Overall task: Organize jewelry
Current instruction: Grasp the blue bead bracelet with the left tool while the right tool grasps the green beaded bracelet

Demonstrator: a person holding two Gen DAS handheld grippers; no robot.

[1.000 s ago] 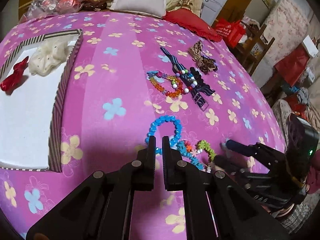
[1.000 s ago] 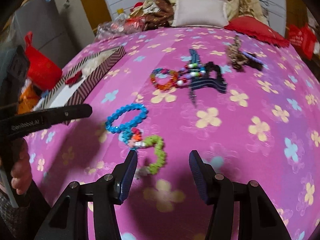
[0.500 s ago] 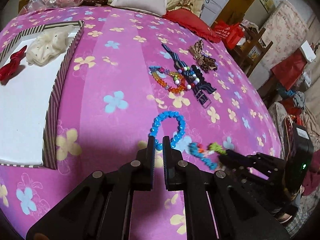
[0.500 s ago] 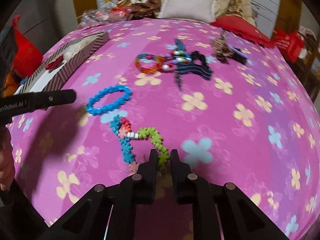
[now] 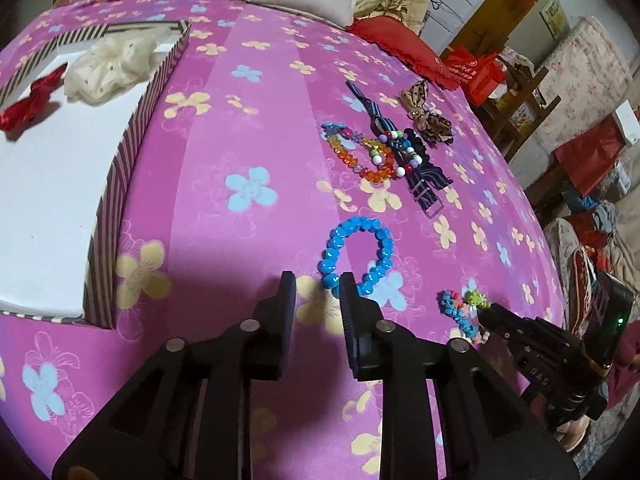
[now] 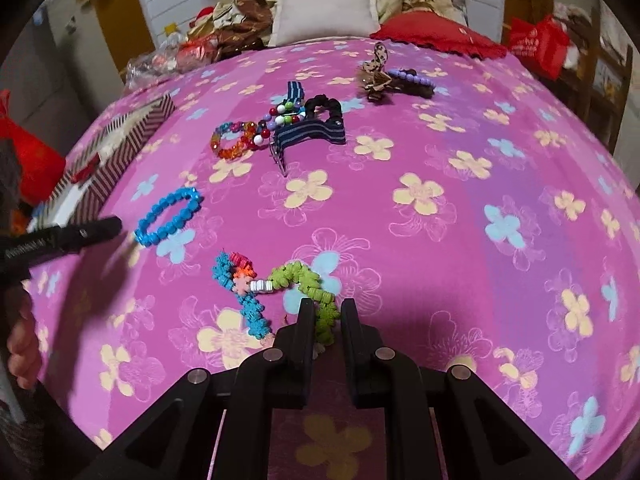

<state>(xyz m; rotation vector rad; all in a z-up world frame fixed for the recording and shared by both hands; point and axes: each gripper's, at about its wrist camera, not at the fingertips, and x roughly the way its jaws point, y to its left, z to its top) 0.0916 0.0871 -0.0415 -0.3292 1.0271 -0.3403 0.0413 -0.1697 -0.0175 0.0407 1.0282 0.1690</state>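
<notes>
Over on the left, the striped open box (image 5: 120, 184) sits on the pink flowered bedspread (image 5: 248, 128), a red bow (image 5: 30, 98) and cream scrunchie (image 5: 112, 64) inside. The left gripper (image 5: 317, 284) hovers with fingers parted, right at the near end of the bright blue beaded bracelet (image 5: 356, 252). Further right, the right gripper (image 6: 325, 312) is pinched onto the green stretch of the multicoloured flower-bead bracelet (image 6: 276, 288). Beyond lies a cluster of mixed bead bracelets (image 6: 244, 136) and a navy striped strap (image 6: 310, 132).
</notes>
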